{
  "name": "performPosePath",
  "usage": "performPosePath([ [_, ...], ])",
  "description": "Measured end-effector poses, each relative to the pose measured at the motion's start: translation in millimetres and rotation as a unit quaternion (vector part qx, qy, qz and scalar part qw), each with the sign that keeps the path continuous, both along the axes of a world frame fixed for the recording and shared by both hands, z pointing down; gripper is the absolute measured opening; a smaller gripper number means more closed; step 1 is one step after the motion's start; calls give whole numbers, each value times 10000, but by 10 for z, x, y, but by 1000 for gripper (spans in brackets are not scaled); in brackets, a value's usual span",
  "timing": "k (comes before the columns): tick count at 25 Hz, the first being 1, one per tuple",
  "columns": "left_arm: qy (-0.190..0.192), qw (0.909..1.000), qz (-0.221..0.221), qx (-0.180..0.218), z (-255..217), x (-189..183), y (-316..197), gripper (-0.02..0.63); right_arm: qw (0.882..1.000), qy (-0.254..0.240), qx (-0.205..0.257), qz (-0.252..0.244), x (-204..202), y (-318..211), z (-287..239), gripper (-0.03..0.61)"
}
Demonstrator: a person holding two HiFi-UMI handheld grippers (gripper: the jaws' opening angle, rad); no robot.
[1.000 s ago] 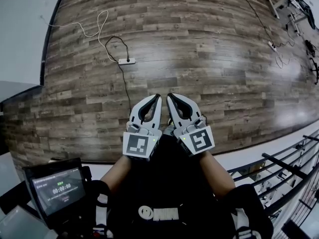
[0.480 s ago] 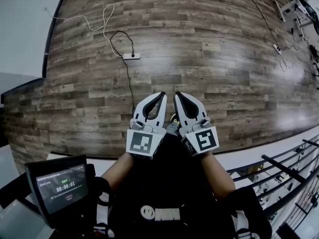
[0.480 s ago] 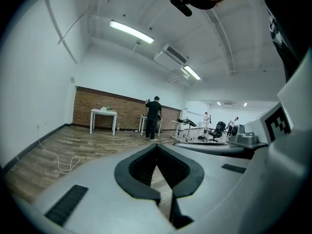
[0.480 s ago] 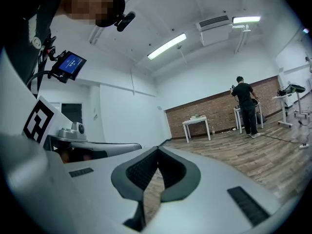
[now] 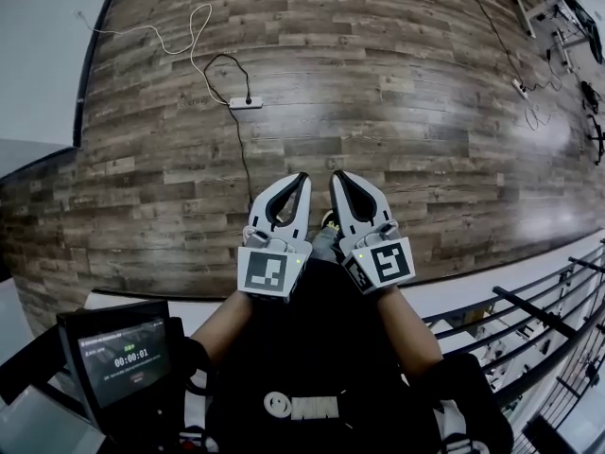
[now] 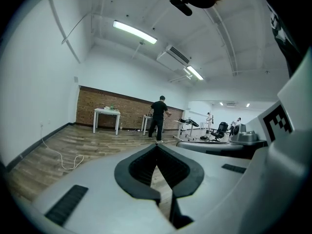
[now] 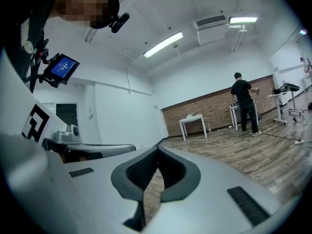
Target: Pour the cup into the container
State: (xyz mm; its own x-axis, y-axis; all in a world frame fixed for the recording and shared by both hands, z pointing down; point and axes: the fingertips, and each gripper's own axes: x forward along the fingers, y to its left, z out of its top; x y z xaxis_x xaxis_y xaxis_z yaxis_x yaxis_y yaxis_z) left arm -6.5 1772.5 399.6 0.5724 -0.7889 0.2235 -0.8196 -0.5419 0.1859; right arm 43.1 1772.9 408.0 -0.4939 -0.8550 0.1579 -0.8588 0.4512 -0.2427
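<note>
Cup & container: in no view.

L gripper (image 5: 302, 176) & R gripper (image 5: 336, 174) sit side by side, just apart, held out in front of the person's dark top. Tips point fwd over the wood floor (image 5: 406, 83).

- **L gripper:** jaws closed. In its own view, L gripper (image 6: 157, 146) pads meet at the tip w/ nothing betw them.
- **R gripper:** same. R gripper (image 7: 157, 149) is closed, tips touching, empty.

On the floor:
- Power strip (image 5: 244, 103) lies toward the far-left part.
- Black cable (image 5: 238, 154) runs from it back toward the person.
- White cable (image 5: 194, 62) loops nearer the floor's left edge, by the wall.

Screen (image 5: 123, 359) sits low left, beside the person's left arm, showing timer digits. Railing (image 5: 529, 315) is at lower right.

Gripper views show:
- Brick wall (image 6: 92, 108) at the room's far end.
- White table (image 6: 107, 113) in front of it.
- Bystander (image 6: 158, 117) in dark clothes, standing at another table.
- Strip lights (image 6: 135, 32) on the ceiling.
</note>
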Motion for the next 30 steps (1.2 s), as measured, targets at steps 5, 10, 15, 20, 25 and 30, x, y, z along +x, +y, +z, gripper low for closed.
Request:
performPosePath([
  [5,-161,9997,-155,80,0,-246,-74,0,9999,84,-2,104,-143,-34,-5,3],
  [10,-206,9997,-126,-26,76,-362,-33,1,9997,129,6,212,-172,-16,-7,3],
  [15,-155,9999,-42,-40,52,-349,-15,0,9995,191,64,254,-195,8,-61,3],
  [20,-109,9999,-64,-71,26,-315,-88,0,9996,204,76,164,-224,-62,-92,3],
  [25,-98,9998,-49,-137,94,-147,-340,0,9998,156,0,101,-97,-316,22,3],
  [30,-218,9991,-315,-160,132,39,-744,0,10000,-52,-48,-61,121,-689,110,3],
])
